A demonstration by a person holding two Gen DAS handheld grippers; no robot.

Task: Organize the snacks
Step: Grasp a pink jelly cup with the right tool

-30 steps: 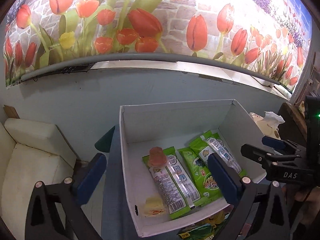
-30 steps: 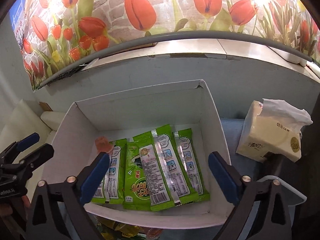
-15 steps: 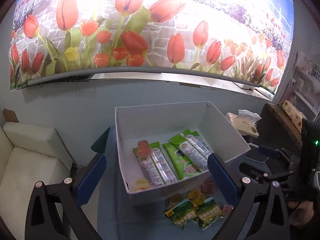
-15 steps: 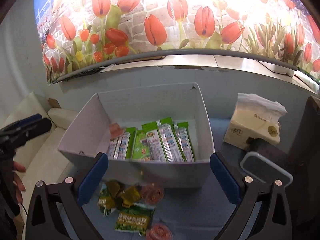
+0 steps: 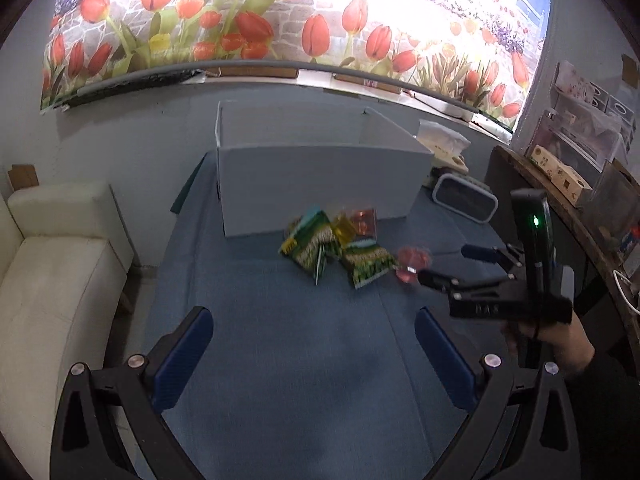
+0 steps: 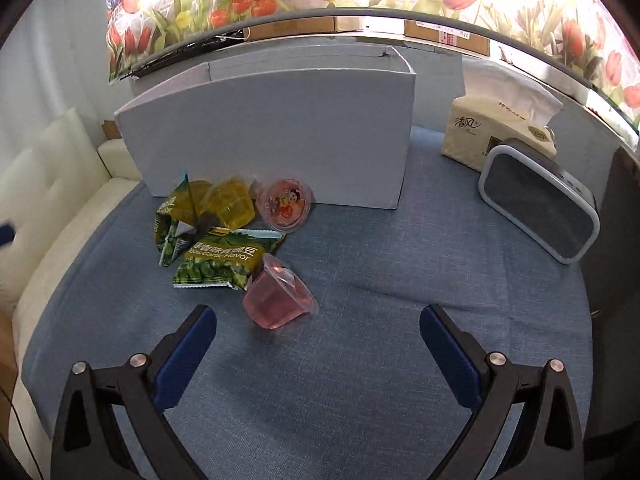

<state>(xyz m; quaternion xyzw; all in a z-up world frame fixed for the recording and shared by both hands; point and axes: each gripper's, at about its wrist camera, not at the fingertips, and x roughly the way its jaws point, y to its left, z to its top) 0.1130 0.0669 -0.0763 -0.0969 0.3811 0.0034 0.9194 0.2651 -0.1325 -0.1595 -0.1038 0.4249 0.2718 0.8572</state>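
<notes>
Both grippers have pulled back and dropped from above the white box (image 6: 272, 136) to bench level, so the sachets seen inside it a second ago are now hidden behind its front wall. Left gripper (image 5: 312, 356) and right gripper (image 6: 318, 350) each hang released, jaws spread wide, nothing between them. Loose snacks remain on the blue bench (image 6: 400, 320), clustered against the box's front: two green pea packets (image 6: 224, 260), a yellow jelly cup (image 6: 232, 206) and a pink jelly cup with a cartoon lid (image 6: 285, 207) leaning on the box. Nearest the right gripper, just ahead of its left finger, a second pink jelly cup (image 6: 276, 300) lies tipped on its side, touching the corner of one pea packet.

That cup looks the likely next pick. It should be light, with thin, smooth plastic walls that flex and may slip; a gentle squeeze across the body, below the flared rim, seems safest, since too hard a pinch could strain the foil seal. Pea packets, by contrast, look soft and crinkly, best pinched at a crimped end seam. In the left wrist view the right gripper (image 5: 448, 266) appears beside the same cup (image 5: 412, 266). A tissue pack (image 6: 496, 136) and a grey-framed device (image 6: 536, 204) stand well apart to the right.
</notes>
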